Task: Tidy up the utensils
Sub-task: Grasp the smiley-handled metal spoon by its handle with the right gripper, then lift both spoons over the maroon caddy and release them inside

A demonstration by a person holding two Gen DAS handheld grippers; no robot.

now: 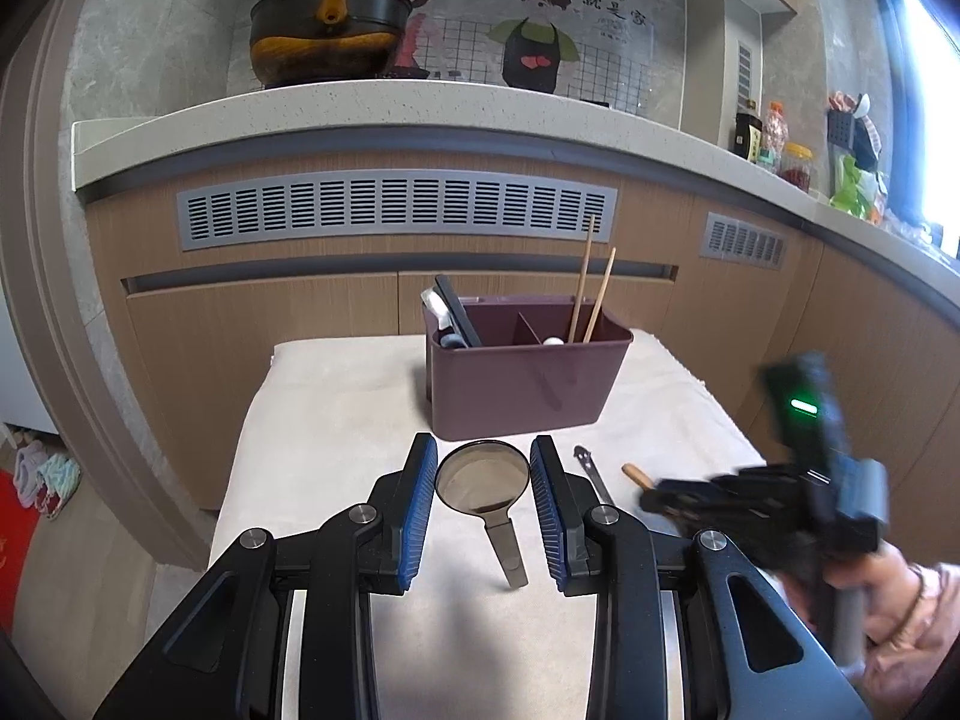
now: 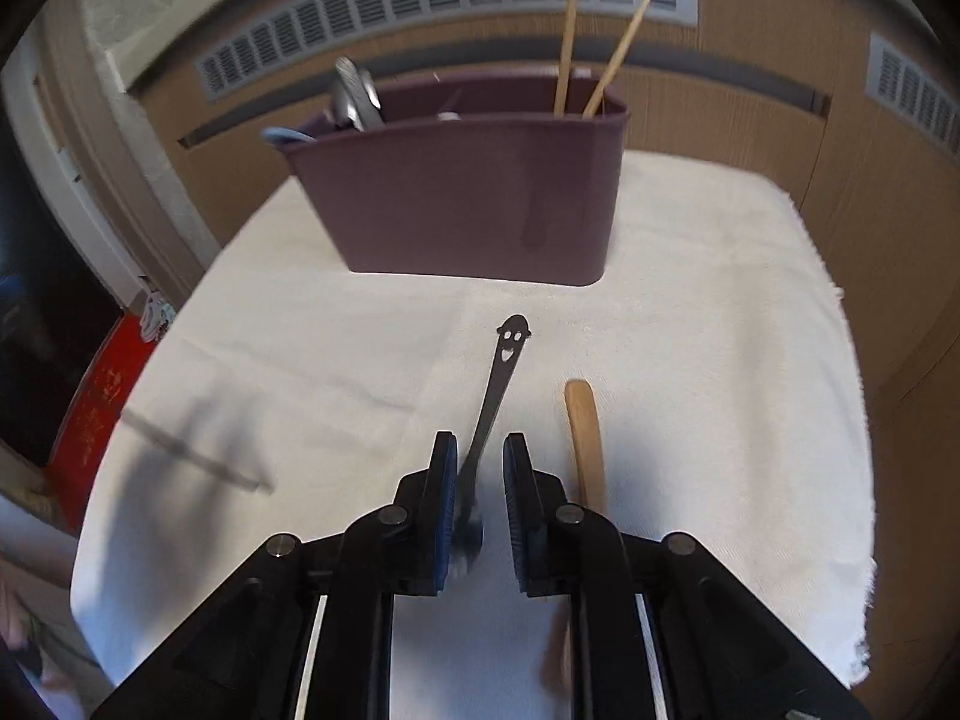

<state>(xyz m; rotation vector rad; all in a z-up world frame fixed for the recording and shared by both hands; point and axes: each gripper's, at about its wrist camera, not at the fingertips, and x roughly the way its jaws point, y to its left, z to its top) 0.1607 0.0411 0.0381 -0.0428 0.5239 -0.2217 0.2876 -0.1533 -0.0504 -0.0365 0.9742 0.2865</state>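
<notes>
A maroon utensil holder [image 1: 522,378] stands on the white cloth, with two chopsticks [image 1: 591,288] and several utensils inside; it also shows in the right wrist view [image 2: 474,204]. My left gripper [image 1: 483,459] is open around a translucent grey scoop [image 1: 482,478] that lies on the cloth. My right gripper [image 2: 479,450] is open, its jaws astride a metal spoon with a smiley-face handle [image 2: 501,372] that lies on the cloth. A wooden handle [image 2: 583,438] lies just right of the spoon. In the left wrist view the right gripper [image 1: 651,501] is blurred, low at the right.
The white cloth [image 1: 336,420] covers a small table in front of wooden cabinets. A pot [image 1: 327,36] sits on the counter above, jars [image 1: 774,138] at the right. A blurred thin stick [image 2: 198,456] lies left on the cloth. A red object [image 2: 102,396] is on the floor.
</notes>
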